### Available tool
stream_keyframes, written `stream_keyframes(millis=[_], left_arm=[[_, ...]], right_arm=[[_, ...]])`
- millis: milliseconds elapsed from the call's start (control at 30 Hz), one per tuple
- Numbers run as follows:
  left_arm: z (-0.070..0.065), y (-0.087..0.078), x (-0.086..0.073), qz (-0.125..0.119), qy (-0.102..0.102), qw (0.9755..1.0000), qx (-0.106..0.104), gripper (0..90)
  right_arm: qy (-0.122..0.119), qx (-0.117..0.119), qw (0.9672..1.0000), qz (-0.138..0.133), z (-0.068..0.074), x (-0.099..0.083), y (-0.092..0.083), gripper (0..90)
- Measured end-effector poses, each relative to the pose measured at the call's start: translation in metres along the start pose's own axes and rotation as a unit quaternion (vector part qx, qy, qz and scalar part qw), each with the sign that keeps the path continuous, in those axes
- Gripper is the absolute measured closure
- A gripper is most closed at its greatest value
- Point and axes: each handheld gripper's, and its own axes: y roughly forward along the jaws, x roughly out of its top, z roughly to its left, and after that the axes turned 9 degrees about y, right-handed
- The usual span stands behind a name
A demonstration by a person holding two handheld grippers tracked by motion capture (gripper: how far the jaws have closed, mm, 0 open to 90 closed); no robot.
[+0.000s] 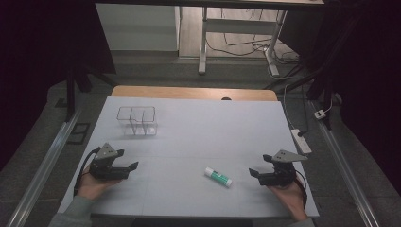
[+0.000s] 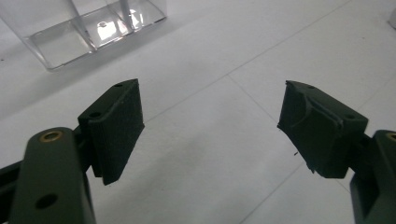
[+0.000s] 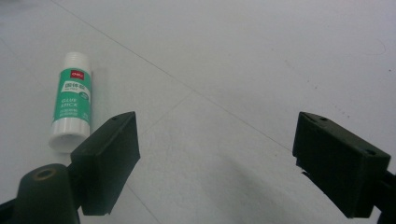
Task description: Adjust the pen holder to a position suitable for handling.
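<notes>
— Black jaws of the right claw (image 3: 215, 154) sit closest to the lens in the right gripper view, spread wide apart with bare white desk (image 3: 261, 70) between them. Nothing is held.

— And the glue stick?

— Lying on its side on the desk, a white tube with a green label, the glue stick (image 3: 71, 108) shows just past the left-hand jaw in that view, not touching it. From the high view the glue stick (image 1: 218, 176) lies in the near part of the desk, a little right of the middle, tilted so one end points toward the person, near the right claw (image 1: 257, 172) but apart from it.

— What about the other hand?

— The left claw (image 1: 130, 168) rests low at the near left of the desk (image 1: 189, 127), the person's hand wrapped around its body. Its jaws stand open too; in the left gripper view the left claw (image 2: 210, 126) has nothing between its pads, just white surface.

— Anything else on the desk?

— A clear plastic organizer (image 1: 137, 120) with several compartments stands toward the far left, beyond the left claw and well apart from the glue stick. The left gripper view catches the clear plastic organizer (image 2: 88, 28) at the top left. I cannot see anything inside it.
</notes>
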Motion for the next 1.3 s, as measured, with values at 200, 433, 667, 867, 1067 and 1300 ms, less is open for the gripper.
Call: stream_keyframes(millis=[200,433,667,867,1067,1300], left_arm=[[0.013,0.0,0.003,-0.003,-0.011,0.9998,0.015,22.4],[0.024,-0.006,0.003,-0.008,-0.03,0.9993,0.019,23.7],[0.035,-0.01,0.009,0.002,-0.036,0.9987,0.034,25.3],[0.053,-0.015,0.018,0.008,-0.047,0.9977,0.049,26.0],[0.07,-0.016,0.025,0.011,-0.053,0.997,0.056,28.5],[0.083,-0.014,0.032,0.023,-0.054,0.9958,0.071,30.6]], right_arm=[[0.001,0.001,1.0,0.002,-0.001,0.0,0.001,13.7],[0.003,-0.001,1.0,0.001,-0.001,0.0,0.0,13.8],[0.002,-0.006,1.0,0.002,0.0,-0.002,-0.001,14.1],[0.004,0.0,1.0,0.002,-0.002,-0.002,0.0,14.1],[0.004,-0.006,1.0,0.005,-0.001,-0.003,0.002,14.2],[0.004,-0.001,1.0,0.009,-0.001,-0.003,0.003,14.4]])
